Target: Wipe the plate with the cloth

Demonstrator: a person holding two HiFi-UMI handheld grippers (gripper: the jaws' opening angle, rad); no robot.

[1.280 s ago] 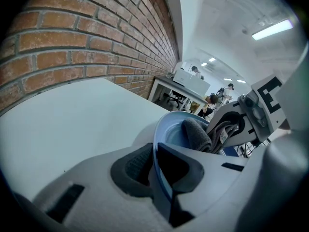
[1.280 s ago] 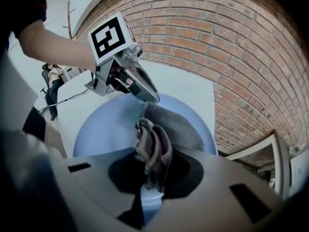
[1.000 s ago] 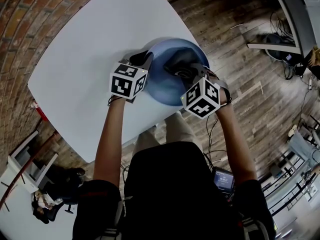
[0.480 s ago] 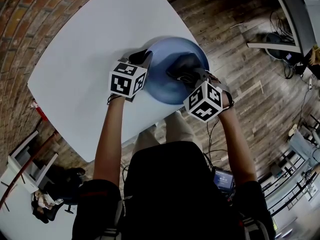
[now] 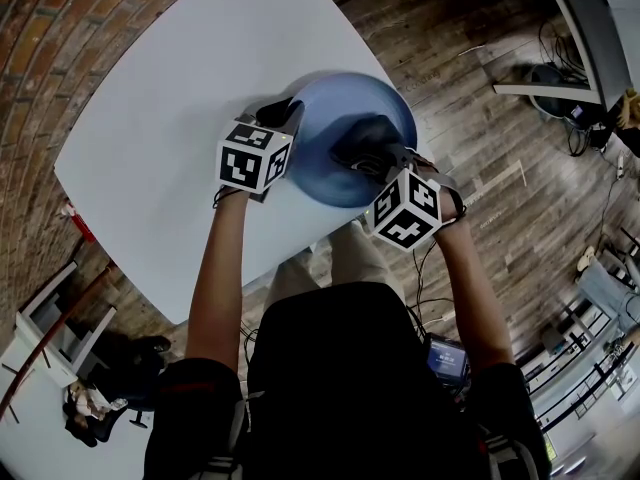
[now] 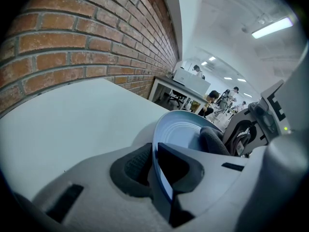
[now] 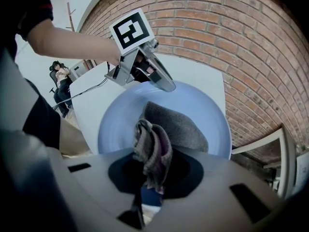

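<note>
A blue plate point(image 5: 340, 128) point(image 6: 186, 129) point(image 7: 203, 105) rests near the front edge of the white table point(image 5: 180, 98). My left gripper point(image 5: 285, 116) point(image 6: 157, 168) is shut on the plate's left rim, which runs edge-on between its dark pads. My right gripper point(image 5: 368, 148) point(image 7: 152, 170) is shut on a bunched grey cloth point(image 7: 153, 146). The cloth's free part point(image 7: 178, 127) point(image 5: 362, 133) lies on the plate's inner face, right of centre in the head view. In the left gripper view the cloth point(image 6: 212, 140) shows behind the plate's raised rim.
A brick wall point(image 5: 60, 28) point(image 7: 231, 37) runs beside the table. The wooden floor point(image 5: 480, 118) lies right of the table, with white furniture and cables at the far right point(image 5: 570, 88). The plate overhangs toward the table's near right corner.
My right gripper has slid a little across the plate with the cloth, toward the near edge. The left gripper and the plate have stayed where they were.
</note>
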